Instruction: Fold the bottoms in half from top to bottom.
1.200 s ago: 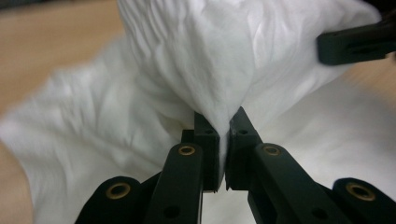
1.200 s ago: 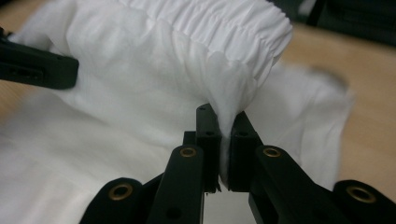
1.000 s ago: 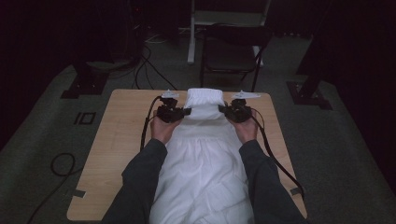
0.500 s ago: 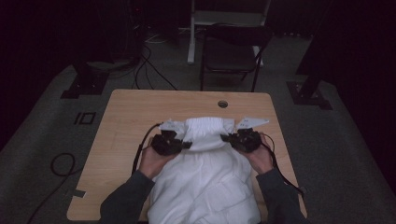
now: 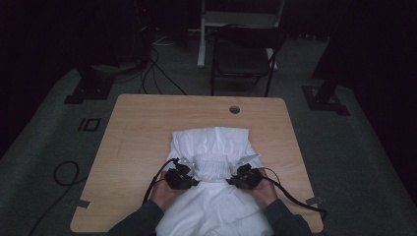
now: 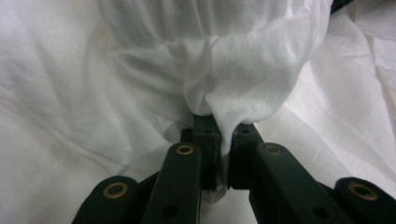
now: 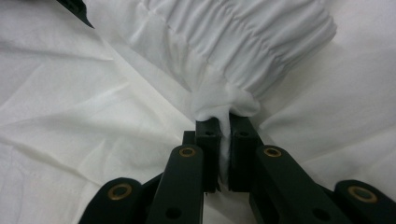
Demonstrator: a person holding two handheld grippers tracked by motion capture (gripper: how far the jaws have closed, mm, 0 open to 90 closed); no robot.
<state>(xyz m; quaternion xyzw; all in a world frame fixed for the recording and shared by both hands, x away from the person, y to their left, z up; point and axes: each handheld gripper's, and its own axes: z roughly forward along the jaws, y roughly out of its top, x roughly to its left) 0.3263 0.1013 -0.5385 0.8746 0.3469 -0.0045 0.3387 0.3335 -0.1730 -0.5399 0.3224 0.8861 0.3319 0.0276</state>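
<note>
A white garment point(image 5: 211, 147) lies on the wooden table point(image 5: 142, 123), reaching from the middle to the near edge. Its gathered elastic band point(image 5: 212, 164) is folded back toward the person. My left gripper point(image 5: 189, 180) holds the band's left end, and in the left gripper view its jaws point(image 6: 222, 135) pinch a bunch of white cloth point(image 6: 219, 60). My right gripper point(image 5: 234, 179) holds the band's right end. The right gripper view shows its jaws point(image 7: 224, 128) shut on cloth just below the ruched band point(image 7: 243, 42).
A round cable hole point(image 5: 234, 109) sits near the table's far edge. A dark chair point(image 5: 243, 54) stands beyond the table. Black cables point(image 5: 290, 196) trail from both grippers over the near edge. Stand feet point(image 5: 86, 88) rest on the grey floor at both sides.
Both grippers have pulled the garment's far end back from the far edge toward the person and lowered it, folding it over the rest. The far half of the table is now uncovered.
</note>
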